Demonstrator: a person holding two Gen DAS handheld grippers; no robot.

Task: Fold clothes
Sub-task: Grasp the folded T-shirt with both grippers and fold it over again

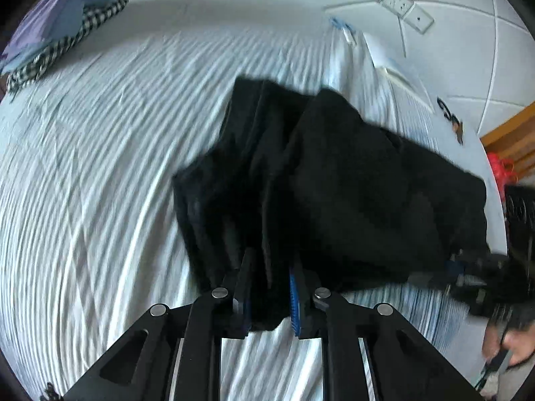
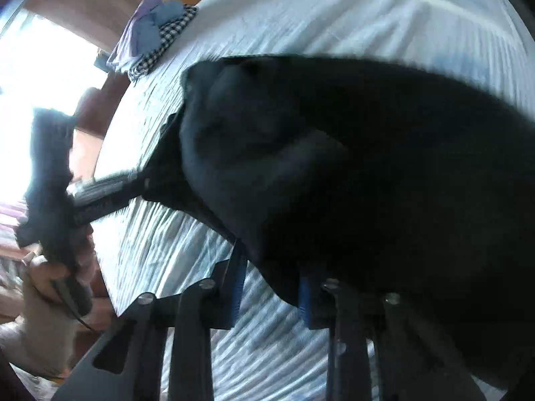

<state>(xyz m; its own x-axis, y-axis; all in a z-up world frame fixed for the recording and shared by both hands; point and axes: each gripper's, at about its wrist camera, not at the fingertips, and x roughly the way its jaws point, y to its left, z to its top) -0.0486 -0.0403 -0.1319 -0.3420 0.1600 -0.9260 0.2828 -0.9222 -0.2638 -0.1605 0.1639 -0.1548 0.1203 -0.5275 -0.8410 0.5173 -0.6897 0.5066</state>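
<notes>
Both grippers at the near edge of a black garment on the bed

The left gripper (image 1: 269,287) has its jaws narrowed, pinching the bunched hem of the black garment (image 1: 334,183), which lies rumpled on the striped sheet (image 1: 100,167); the right gripper (image 2: 272,287) has cloth draped over one finger, jaws slightly apart, grip unclear; folded clothes (image 1: 57,33) sit well apart
</notes>
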